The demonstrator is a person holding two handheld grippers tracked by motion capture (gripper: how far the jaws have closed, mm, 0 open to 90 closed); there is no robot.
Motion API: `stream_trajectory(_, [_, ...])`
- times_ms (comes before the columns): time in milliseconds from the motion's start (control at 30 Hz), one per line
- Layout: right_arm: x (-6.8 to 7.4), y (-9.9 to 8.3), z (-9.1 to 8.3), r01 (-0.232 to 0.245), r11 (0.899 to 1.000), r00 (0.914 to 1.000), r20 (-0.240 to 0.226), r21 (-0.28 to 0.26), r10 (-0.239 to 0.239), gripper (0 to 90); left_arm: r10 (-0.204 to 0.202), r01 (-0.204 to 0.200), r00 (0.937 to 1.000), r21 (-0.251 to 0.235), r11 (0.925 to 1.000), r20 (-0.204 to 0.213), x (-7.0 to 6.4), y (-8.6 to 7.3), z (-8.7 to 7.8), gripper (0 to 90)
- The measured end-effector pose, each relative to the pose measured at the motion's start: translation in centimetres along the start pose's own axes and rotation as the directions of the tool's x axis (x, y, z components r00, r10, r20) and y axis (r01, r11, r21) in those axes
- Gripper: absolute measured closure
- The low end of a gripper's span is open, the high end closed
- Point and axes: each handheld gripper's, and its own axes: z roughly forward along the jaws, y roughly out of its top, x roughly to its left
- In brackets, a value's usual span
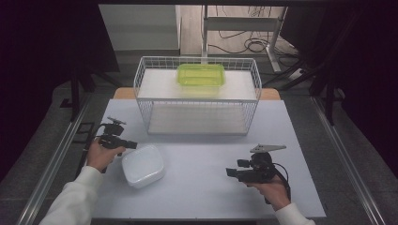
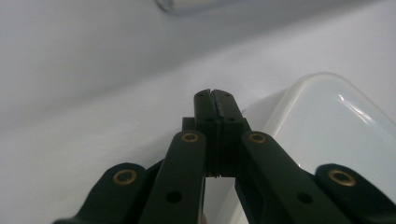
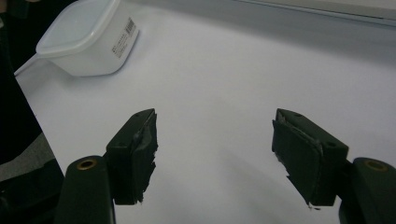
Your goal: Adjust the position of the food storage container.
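Approach step judged: left gripper (image 1: 126, 145), jaws pressed together on nothing, is held just beside the white lidded container (image 1: 143, 165) at the table's (image 1: 206, 187) front left, right gripper (image 1: 231, 173) spread wide, well apart; jaw opening needed next.

White plastic box (image 3: 86, 39): small label (image 3: 122, 38) on side wall, seen in right gripper view. Label has barcode near top and several lines of tiny dark print below. Print too small and blurred, no word or number readable. No other text, brand or sign legible on anything else.
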Motion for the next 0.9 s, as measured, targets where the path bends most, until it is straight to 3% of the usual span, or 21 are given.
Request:
stream_trajectory(67, [-0.1, -0.1, -0.1, -0.002, 1.000, 1.0000, 0.005, -0.004, 0.002, 30.9, 0.000, 0.000, 0.9997, -0.013, 0.9999, -0.024, 0.1, -0.5, -1.5, 89.9])
stream_trajectory(200, [-0.3, -0.2, -0.1, -0.005, 1.000, 1.0000, 0.007, -0.001, 0.005, 30.9, -0.024, 0.023, 0.9993, -0.042, 0.9988, -0.028, 0.0, -2.2, -4.2, 89.9])
stream_trajectory(333, [-0.3, -0.2, -0.1, -0.004, 1.000, 1.0000, 0.008, 0.000, 0.004, 30.9, -0.042, 0.042, 0.9989, -0.026, 0.9988, -0.019, -0.2, -4.5, -5.4, 89.8])
stream_trajectory(600, [-0.1, 0.1, 0.3, 0.001, 1.000, 1.0000, 0.006, 0.006, -0.001, 30.9, -0.067, 0.068, 0.9973, 0.023, 0.9974, -0.029, -0.6, -8.1, -4.1, 89.9])
stream_trajectory(767, [-0.2, 0.2, 0.4, -0.003, 1.000, 0.9999, 0.013, 0.005, 0.003, 30.9, -0.084, 0.085, 0.9964, 0.030, 0.9959, -0.012, -0.8, -8.3, -3.3, 89.9])
stream_trajectory(900, [-0.3, 0.2, 0.4, -0.011, 1.000, 0.9997, 0.020, 0.005, 0.011, 30.9, -0.076, 0.076, 0.9971, 0.042, 0.9962, -0.001, -1.4, -7.9, -2.6, 89.8])
